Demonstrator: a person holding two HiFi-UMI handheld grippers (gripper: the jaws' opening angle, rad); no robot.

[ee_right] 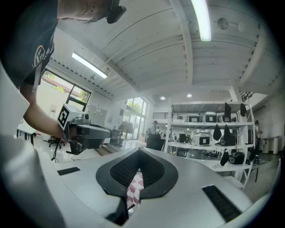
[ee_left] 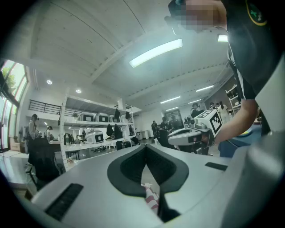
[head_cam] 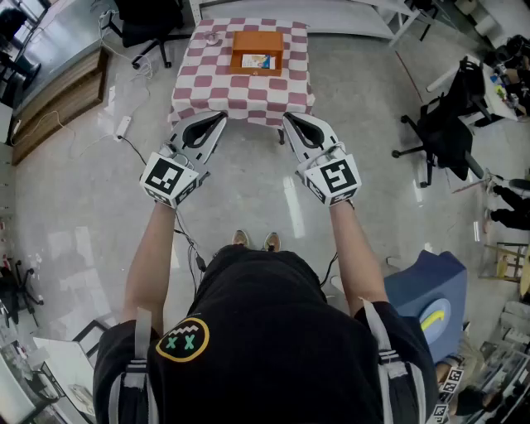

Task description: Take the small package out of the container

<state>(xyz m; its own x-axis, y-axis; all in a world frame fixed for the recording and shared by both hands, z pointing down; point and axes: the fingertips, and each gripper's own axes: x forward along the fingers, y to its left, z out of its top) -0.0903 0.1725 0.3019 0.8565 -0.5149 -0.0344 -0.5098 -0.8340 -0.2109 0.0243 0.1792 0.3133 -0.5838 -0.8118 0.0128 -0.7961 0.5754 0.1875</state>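
Note:
An orange open container (head_cam: 257, 41) sits at the far side of a table with a red-and-white checkered cloth (head_cam: 240, 89). Inside it lies a small package (head_cam: 256, 61) with a blue and white label. Both grippers hover side by side over the floor, just short of the table's near edge. My left gripper (head_cam: 220, 117) is shut with nothing in it, its jaws meeting at the tip (ee_left: 145, 147). My right gripper (head_cam: 288, 118) is also shut and empty (ee_right: 139, 151). Each gripper view catches a strip of checkered cloth below the jaws.
A small round object (head_cam: 214, 38) lies on the cloth left of the container. A black office chair (head_cam: 439, 132) stands to the right, another chair (head_cam: 149, 25) at the far left. A wooden bench (head_cam: 54, 103) and a white cable (head_cam: 124, 124) are on the left. A blue seat (head_cam: 431, 290) is near right.

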